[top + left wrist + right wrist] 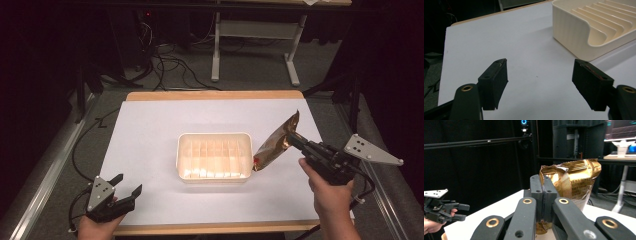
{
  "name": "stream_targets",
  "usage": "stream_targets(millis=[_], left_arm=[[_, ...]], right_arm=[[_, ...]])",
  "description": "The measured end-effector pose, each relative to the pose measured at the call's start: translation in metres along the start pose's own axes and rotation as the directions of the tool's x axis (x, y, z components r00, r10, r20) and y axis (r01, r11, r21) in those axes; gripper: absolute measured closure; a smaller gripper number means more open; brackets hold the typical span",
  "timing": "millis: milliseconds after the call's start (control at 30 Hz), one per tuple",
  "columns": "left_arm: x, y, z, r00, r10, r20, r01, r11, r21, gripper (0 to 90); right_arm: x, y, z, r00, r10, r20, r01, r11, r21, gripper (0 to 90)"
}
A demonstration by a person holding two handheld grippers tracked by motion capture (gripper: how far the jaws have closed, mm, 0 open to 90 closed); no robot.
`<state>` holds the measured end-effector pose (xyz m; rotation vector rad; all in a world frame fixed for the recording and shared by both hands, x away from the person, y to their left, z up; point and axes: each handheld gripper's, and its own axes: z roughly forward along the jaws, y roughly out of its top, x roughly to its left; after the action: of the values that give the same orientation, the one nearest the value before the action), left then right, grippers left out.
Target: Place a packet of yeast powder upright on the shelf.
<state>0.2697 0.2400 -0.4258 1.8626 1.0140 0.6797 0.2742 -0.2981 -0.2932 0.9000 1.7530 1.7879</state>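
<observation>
Right gripper [291,139], jaws clamped on the gold pouch [274,145], holds it tilted, low corner at the right rim of the cream tray [214,138]; left gripper [126,190] rests wide open, well apart on the table [150,125].

We see a dim room with light falling mainly from above onto the white table [150,150], which stands out brightly against near-black surroundings. The cream tray [214,156] glows, slightly overexposed along its front compartments. The gold bag [574,180] throws back sharp highlights on its creased foil. Soft, faint shadows lie beside the tray in the left gripper view. All three pictures are a little grainy and soft; the nearest jaw parts at the bottom edges look blurred.
</observation>
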Motion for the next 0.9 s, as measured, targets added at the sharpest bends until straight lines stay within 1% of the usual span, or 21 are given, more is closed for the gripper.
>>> stream_targets(millis=[167,267,400,467,567,600,733,833,900], left_arm=[[0.000,0.000,-0.001,1.0000,0.004,-0.002,-0.004,1.0000,-0.003,29.2],[0.000,0.000,-0.001,1.0000,0.004,-0.002,-0.004,1.0000,-0.004,29.2],[0.000,0.000,-0.001,1.0000,0.003,-0.001,-0.003,1.0000,-0.006,29.1],[0.000,0.000,-0.001,1.0000,0.002,-0.001,-0.002,1.0000,-0.008,29.1],[0.000,0.000,-0.002,1.0000,0.001,-0.001,-0.001,1.0000,-0.008,29.1],[0.001,-0.001,-0.002,1.0000,0.002,-0.002,-0.002,1.0000,-0.007,29.1],[0.001,-0.002,-0.004,1.0000,-0.001,-0.006,0.001,0.9999,-0.010,29.1],[0.002,-0.002,-0.005,1.0000,-0.002,-0.007,0.002,1.0000,-0.010,29.1],[0.002,-0.002,-0.005,1.0000,-0.002,-0.009,0.002,0.9999,-0.010,29.1]], right_arm=[[0.010,0.003,0.018,0.9993,-0.001,-0.037,0.001,1.000,0.009,90.0],[0.016,0.003,0.030,0.9983,-0.011,-0.057,0.012,1.000,0.020,90.0],[0.022,0.000,0.047,0.9968,-0.016,-0.079,0.019,0.999,0.039,90.0],[0.023,-0.002,0.054,0.9962,-0.017,-0.086,0.021,0.999,0.049,90.0],[0.023,-0.008,0.068,0.9956,-0.003,-0.094,0.009,0.998,0.061,90.0],[0.023,-0.008,0.068,0.9956,-0.003,-0.094,0.009,0.998,0.061,90.0],[0.022,-0.014,0.078,0.9961,0.008,-0.088,-0.002,0.997,0.072,90.0],[0.020,-0.016,0.084,0.9963,0.009,-0.086,-0.002,0.997,0.080,90.0],[0.017,-0.018,0.088,0.9971,0.008,-0.076,-0.001,0.996,0.088,90.0]])
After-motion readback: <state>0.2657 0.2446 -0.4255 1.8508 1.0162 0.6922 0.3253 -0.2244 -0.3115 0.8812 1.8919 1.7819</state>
